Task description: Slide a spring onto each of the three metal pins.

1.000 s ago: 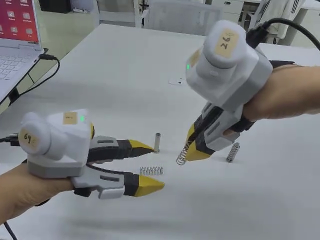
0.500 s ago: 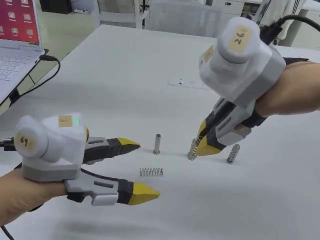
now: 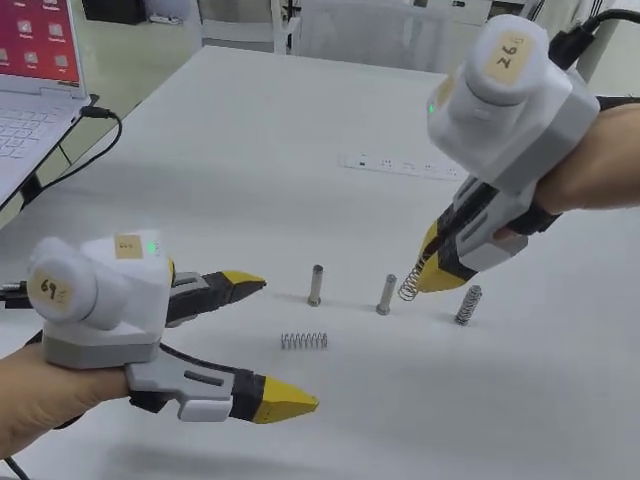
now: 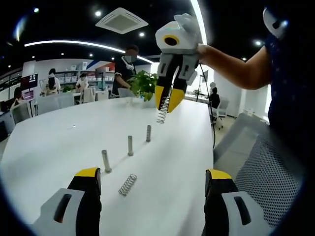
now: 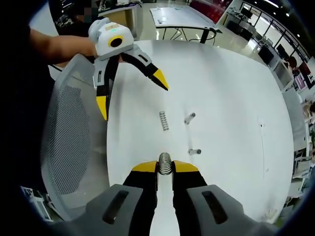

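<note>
Right gripper pinched a coiled steel spring, centre right, just beside the middle bare metal pin. Left gripper spread wide, lower left. Rightmost spring-covered pin judged done; left bare pin and loose grey spring outstanding.

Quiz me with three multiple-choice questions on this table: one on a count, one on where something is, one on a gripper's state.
1. Of the pins, how many stand bare?
A. one
B. two
C. three

2. Where is the loose spring?
A. on a pin
B. flat on the table
C. in a tray

3. The left gripper is:
A. open
B. shut on a spring
C. shut on a pin

Answers:
1 B: the fitted spring covers one pin, and the other two are plain metal.
2 B: it lies on its side in front of the bare pins.
3 A: its jaws stand wide apart, gripping nothing.
</note>
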Demonstrator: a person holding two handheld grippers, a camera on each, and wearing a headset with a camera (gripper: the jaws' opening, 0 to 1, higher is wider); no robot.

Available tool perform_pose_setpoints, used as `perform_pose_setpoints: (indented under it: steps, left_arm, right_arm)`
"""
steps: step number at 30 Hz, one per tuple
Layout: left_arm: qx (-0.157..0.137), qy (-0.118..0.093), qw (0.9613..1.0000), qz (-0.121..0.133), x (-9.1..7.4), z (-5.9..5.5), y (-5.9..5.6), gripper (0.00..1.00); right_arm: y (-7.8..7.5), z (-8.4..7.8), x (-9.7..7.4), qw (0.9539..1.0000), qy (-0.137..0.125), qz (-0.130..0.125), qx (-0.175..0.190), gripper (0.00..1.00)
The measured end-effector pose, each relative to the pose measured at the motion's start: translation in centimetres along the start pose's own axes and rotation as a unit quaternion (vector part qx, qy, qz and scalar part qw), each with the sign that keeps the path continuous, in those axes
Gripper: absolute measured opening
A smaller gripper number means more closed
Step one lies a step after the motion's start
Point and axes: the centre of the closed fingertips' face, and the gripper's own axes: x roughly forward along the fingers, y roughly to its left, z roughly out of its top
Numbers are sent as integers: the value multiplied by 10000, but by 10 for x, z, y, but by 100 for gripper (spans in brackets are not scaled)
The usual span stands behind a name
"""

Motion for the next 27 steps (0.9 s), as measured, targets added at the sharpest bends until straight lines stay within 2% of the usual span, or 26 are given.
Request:
perform_pose_setpoints:
  steps: [12,16,19,27]
  left_arm:
    - [-48,38,9999,87,0,-5,2,92]
    - [-67,33,9999,120,0,-6,4,93]
    - [-87,2,9998,162,-1,-6,6,94]
    - [-117,7,9995,291,-4,-8,12,95]
  right_arm:
    - [-27,-3,1,9998,98,-135,125,8]
    - [-36,-4,5,9996,165,-161,151,8]
    - [-51,-2,9,9995,198,-178,174,8]
    - [-64,-3,17,9989,347,-223,212,8]
